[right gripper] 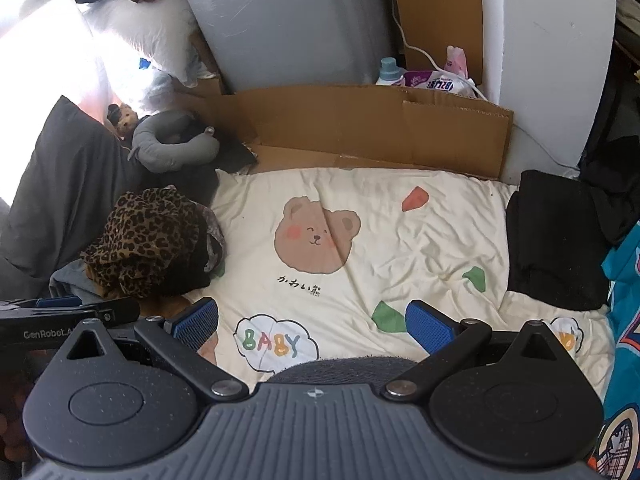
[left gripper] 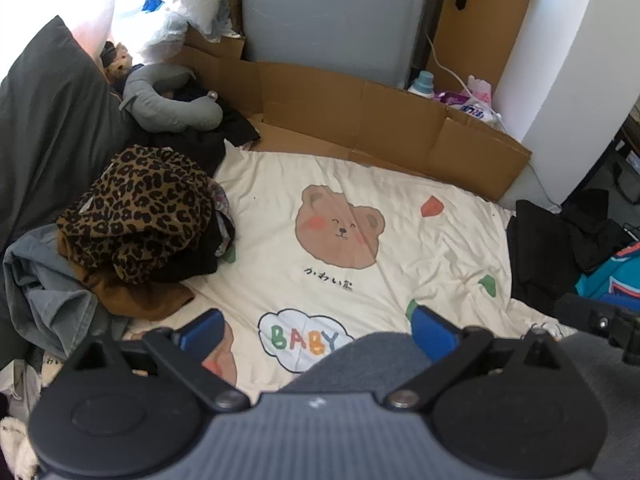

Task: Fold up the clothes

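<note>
A heap of unfolded clothes lies at the left of the cream bear-print sheet, topped by a leopard-print garment over a brown piece and a grey-blue one. A folded black garment rests at the sheet's right edge, beside a teal printed garment. My left gripper hovers open above the sheet's near edge, holding nothing. My right gripper is open too, empty, over the same area. The left gripper's body shows at the left in the right wrist view.
Flattened cardboard lines the back of the bed. A dark grey pillow, a grey neck pillow and a small plush toy sit at the left. A bottle and packets stand behind the cardboard.
</note>
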`<state>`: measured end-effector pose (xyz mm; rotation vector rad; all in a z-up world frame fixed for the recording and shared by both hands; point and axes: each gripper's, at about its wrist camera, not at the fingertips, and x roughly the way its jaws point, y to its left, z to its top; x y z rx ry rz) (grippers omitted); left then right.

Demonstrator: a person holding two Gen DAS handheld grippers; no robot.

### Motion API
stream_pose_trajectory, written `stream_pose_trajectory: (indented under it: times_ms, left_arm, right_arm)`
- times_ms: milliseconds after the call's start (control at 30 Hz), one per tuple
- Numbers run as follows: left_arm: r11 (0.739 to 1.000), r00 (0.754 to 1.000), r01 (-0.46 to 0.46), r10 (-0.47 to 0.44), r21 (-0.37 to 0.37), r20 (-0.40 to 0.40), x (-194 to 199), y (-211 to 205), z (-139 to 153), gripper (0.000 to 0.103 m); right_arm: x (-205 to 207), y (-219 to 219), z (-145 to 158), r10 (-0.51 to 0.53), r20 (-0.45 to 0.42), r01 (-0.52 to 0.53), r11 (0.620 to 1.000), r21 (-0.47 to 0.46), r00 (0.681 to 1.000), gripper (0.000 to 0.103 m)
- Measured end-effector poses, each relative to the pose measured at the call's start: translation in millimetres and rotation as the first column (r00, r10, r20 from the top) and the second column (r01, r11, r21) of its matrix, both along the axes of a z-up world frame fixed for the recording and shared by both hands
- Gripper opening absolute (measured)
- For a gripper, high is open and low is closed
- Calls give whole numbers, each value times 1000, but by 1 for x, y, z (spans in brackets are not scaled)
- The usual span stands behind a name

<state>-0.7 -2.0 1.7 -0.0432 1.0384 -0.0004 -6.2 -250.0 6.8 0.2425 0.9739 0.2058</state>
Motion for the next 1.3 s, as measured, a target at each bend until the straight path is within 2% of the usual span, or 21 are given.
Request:
stream_pose_trajectory:
  times_ms: [267,567,1300]
  left_arm:
    - [1000,1000,5,-5,1,8,1,2,-4,101]
    - [1000,1000,5,-5,19,7,2,-2,-4,101]
    - [1000,1000,-3,3,8,3,5,1,-2,101]
  right_arm:
    - [2,5,-1,-12,27,13,998,-57,1000,103]
    - [-5,-3,1,-21,48,23,999,-41,999,103]
    - [-6,-3,2,-50,53,52,998,-43,997,103]
